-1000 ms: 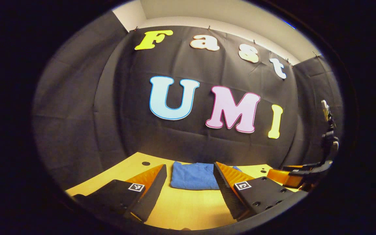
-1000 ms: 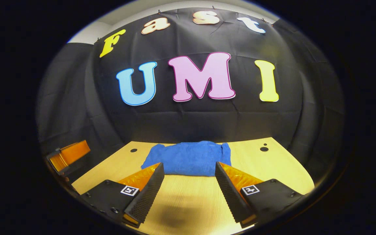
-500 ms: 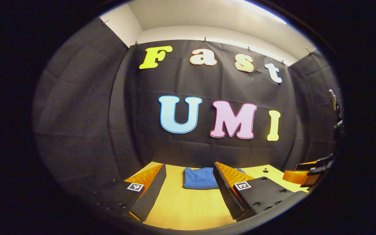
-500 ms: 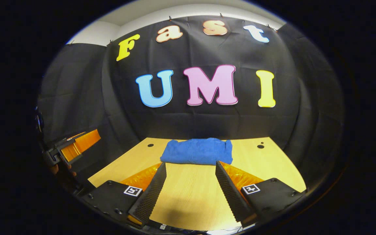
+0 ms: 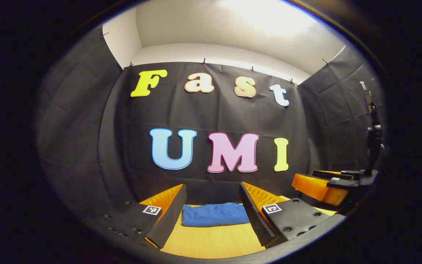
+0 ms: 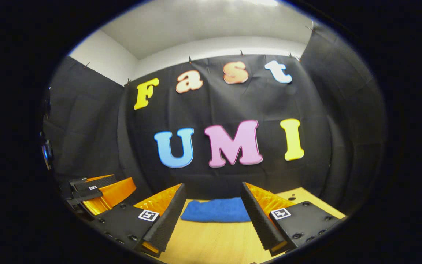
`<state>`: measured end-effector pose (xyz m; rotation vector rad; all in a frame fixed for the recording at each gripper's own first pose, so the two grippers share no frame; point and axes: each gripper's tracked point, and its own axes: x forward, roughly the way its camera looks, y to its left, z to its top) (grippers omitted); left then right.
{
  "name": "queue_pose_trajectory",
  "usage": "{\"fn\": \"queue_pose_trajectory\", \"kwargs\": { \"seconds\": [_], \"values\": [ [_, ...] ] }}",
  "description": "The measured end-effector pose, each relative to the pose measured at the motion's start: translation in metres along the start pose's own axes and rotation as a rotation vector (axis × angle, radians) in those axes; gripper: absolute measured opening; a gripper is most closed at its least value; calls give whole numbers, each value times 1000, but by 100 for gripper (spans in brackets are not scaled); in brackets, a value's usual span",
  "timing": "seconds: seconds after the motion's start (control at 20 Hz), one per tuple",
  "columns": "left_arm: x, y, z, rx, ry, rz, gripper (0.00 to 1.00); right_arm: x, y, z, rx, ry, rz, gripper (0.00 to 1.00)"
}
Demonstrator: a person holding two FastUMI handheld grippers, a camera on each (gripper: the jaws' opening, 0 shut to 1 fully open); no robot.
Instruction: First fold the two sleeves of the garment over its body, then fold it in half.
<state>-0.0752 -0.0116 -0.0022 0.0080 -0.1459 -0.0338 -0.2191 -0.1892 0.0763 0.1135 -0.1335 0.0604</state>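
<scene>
Blue garment (image 5: 215, 214) lies folded on far table (image 5: 211, 240), both grippers (image 5: 211, 216) (image 6: 213, 216) apart, empty; loose top layer could spring open unpressed.

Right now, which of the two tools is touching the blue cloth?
Neither. The left tool and the right tool are both open and held back from the folded blue garment on the wooden table.

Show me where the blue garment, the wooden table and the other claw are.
blue garment (image 5: 214, 214): left gripper view, middle of the folded cloth.
wooden table (image 6: 211, 242): right gripper view, bare top.
right claw (image 5: 315, 183): left gripper view, its fingers' ends.
</scene>
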Motion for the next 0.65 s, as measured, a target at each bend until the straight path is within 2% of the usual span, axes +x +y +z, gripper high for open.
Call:
{"fn": "queue_pose_trajectory", "kwargs": {
  "seconds": [0.1, 0.15, 0.2, 0.35, 0.4, 0.45, 0.6, 0.65],
  "values": [
    [-5, -9, -2, -1, 7, -19, 84, -4, 4, -2, -62, -8, 25, 94],
    [-5, -9, -2, -6, 11, -16, 83, -2, 5, -2, -79, -12, 33, 92],
    [-6, -8, -1, -15, 9, -7, 83, -3, 6, -2, -86, -10, 42, 95],
    [-3, -8, 0, -53, 2, 15, 83, -2, 9, 1, -113, -16, 67, 95],
    [-3, -8, -1, -58, 9, 21, 83, -2, 6, 4, -128, -23, 69, 90],
    [-3, -8, -1, -58, 7, 22, 84, -1, 7, 5, -137, -30, 75, 95],
    [-3, -5, -1, -46, 10, 54, 83, -2, 4, 2, -115, -30, 74, 95],
    [-2, -5, -4, -54, 19, 62, 82, -3, 3, -1, -100, -18, 72, 90]
  ]
}}
